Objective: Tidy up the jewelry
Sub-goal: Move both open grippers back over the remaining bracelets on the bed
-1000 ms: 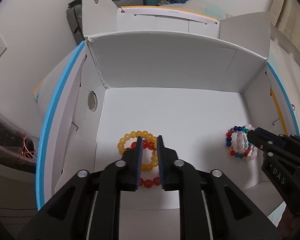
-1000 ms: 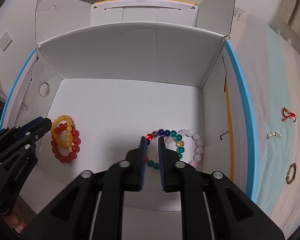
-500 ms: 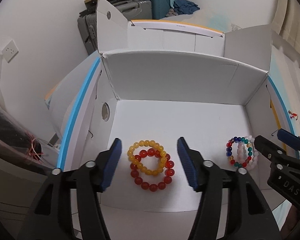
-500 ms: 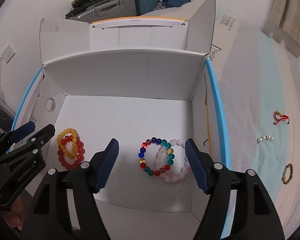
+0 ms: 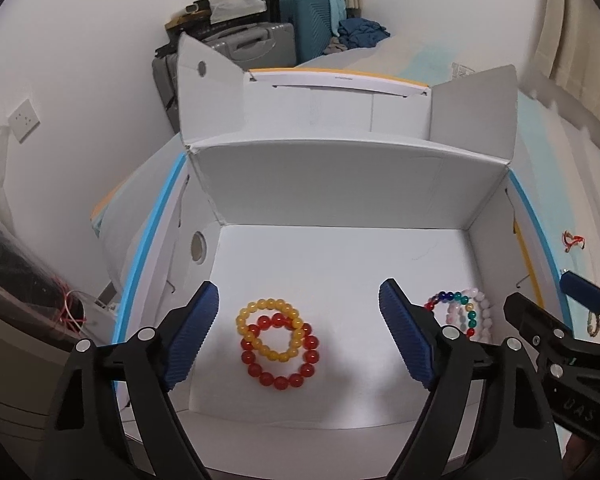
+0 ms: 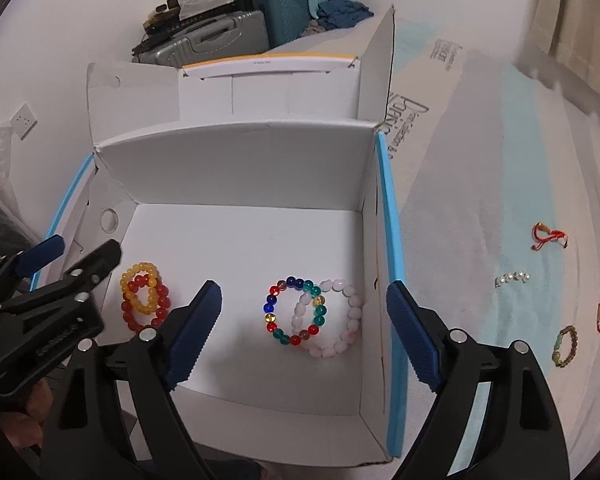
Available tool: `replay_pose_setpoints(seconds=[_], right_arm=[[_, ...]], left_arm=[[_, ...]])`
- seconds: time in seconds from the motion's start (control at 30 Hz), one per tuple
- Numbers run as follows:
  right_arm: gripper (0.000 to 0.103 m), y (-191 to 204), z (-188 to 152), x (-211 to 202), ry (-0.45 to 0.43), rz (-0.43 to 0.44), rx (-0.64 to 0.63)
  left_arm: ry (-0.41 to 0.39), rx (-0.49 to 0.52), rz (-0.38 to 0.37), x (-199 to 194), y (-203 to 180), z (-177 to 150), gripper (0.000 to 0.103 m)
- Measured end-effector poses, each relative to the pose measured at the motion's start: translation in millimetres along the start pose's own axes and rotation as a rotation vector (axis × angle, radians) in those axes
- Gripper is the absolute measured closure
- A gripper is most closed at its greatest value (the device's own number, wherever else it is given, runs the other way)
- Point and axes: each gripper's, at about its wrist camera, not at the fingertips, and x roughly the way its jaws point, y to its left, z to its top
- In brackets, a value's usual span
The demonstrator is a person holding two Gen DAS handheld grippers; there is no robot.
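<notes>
- Your left gripper is angled steeply down into the white box, jaws wide apart and just been opening, gripping nothing; yellow bracelet overlapping red bracelet lies on the floor below the gap.
- Your right gripper has the same pose, jaws spread and just been opening, empty; multicolour bracelet and pink bracelet lie overlapped near the right wall.
- Loose bracelets lie on the bedsheet right of the box.
- Writing: "DAS" on the right gripper body; sheet print unreadable.
</notes>
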Motion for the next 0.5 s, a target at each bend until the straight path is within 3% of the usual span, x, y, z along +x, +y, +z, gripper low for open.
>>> replay_pose_setpoints(seconds=[0.5], right_arm=[[0.012,-26,-2,-40,-0.071,-0.022,0.022]], left_arm=[[-0.054,0.016,-0.012,-23,-30,5,0.009]])
